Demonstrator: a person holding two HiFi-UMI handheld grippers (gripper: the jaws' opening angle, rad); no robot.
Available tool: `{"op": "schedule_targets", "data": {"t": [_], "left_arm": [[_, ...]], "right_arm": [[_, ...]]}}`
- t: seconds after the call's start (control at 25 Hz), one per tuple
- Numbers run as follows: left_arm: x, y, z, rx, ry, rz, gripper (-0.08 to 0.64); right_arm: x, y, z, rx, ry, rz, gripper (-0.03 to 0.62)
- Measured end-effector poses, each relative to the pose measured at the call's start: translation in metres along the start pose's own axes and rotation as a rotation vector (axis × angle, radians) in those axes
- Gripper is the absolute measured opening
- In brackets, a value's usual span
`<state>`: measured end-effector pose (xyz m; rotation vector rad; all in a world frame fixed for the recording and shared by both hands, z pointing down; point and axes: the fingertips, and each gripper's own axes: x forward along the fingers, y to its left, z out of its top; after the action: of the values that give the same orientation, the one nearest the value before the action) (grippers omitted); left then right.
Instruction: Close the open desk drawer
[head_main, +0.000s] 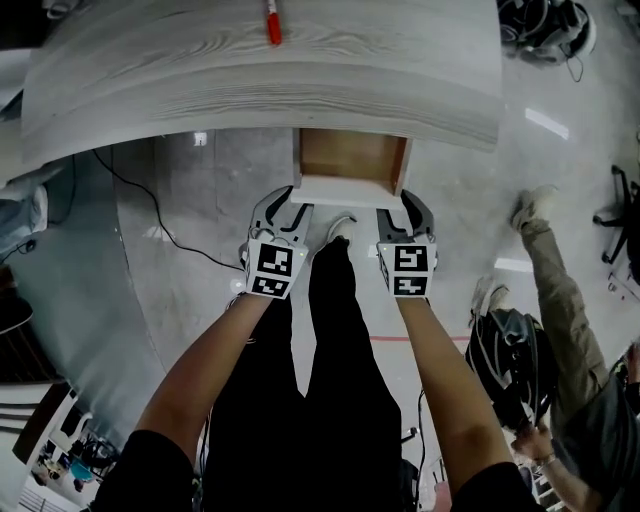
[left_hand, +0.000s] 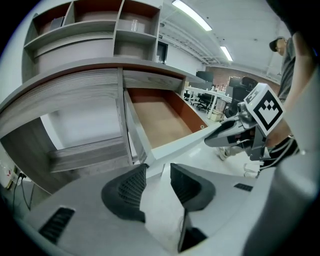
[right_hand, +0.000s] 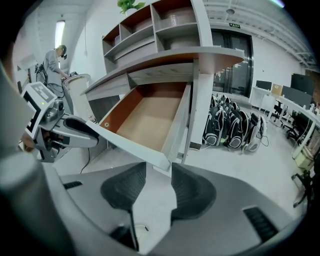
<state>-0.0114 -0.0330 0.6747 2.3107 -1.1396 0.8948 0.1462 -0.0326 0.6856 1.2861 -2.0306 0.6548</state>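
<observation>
drawer: shallow white drawer with a brown bottom (head_main: 350, 158), empty, pulled out from under the grey woodgrain desk (head_main: 250, 80)
left gripper (head_main: 290, 206): jaws spread at the front panel (head_main: 345, 190)'s left corner, clamping nothing
right gripper (head_main: 403, 212): jaws spread at its right corner, clamping nothing
handling: probably light, rigid and free-sliding; push the panel squarely at both ends

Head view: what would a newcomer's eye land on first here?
The open drawer with a brown wooden bottom and white front, pulled out from under the curved pale grey wood-grain desk at top centre. Right below it, the left gripper and right gripper face the drawer front's two corners, jaws open and holding nothing. A red marker pen lies on the desk top, near the picture's upper edge.
</observation>
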Motion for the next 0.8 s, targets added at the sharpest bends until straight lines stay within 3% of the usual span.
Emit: {"op": "schedule_targets", "data": {"t": [0.52, 0.8], "left_arm": [[-0.003, 0.001, 0.010, -0.064, -0.002, 0.013, 0.147], [-0.017, 0.001, 0.026, -0.092, -0.045, 0.019, 0.147]], "right_arm": [[-0.001, -0.002, 0.002, 0.004, -0.011, 0.006, 0.160], [-0.017, -0.001, 0.015, 0.048, -0.074, 0.005, 0.158]]}}
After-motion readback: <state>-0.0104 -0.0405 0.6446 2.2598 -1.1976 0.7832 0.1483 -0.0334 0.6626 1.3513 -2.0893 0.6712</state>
